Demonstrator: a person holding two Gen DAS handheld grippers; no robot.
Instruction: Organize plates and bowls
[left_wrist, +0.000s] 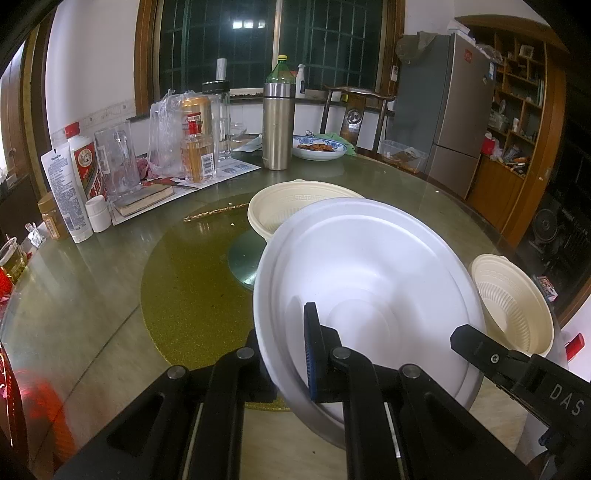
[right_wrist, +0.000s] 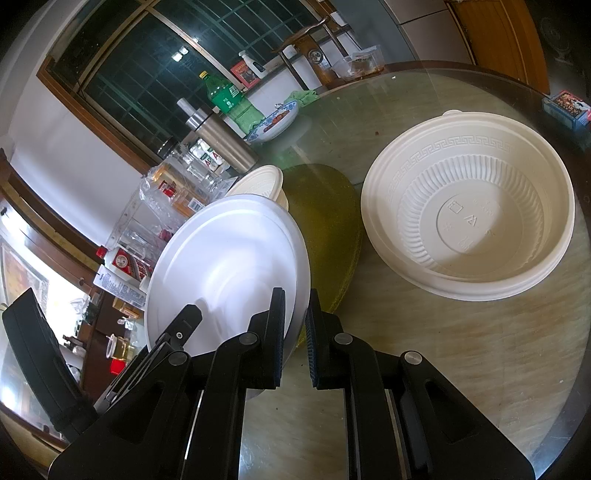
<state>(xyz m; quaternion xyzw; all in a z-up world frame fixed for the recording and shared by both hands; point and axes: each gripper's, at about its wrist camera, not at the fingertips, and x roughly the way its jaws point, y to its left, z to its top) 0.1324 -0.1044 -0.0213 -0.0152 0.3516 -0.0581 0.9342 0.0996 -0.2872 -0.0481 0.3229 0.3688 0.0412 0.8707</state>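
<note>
Left gripper (left_wrist: 291, 350) clamped on white plate (left_wrist: 369, 280) rim, plate tilted up off the table (left_wrist: 92, 295), right gripper (right_wrist: 295, 339) pinching the same plate's opposite edge, jaws nearly closed, cream bowl (right_wrist: 469, 210) on table beside, second bowl (left_wrist: 295, 210) behind plate

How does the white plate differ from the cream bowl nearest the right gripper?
The white plate is smooth and shallow; the cream bowl is ribbed, patterned and deep. The plate is tilted, held by both grippers; the bowl sits flat on the table, untouched. Both look empty.
</note>
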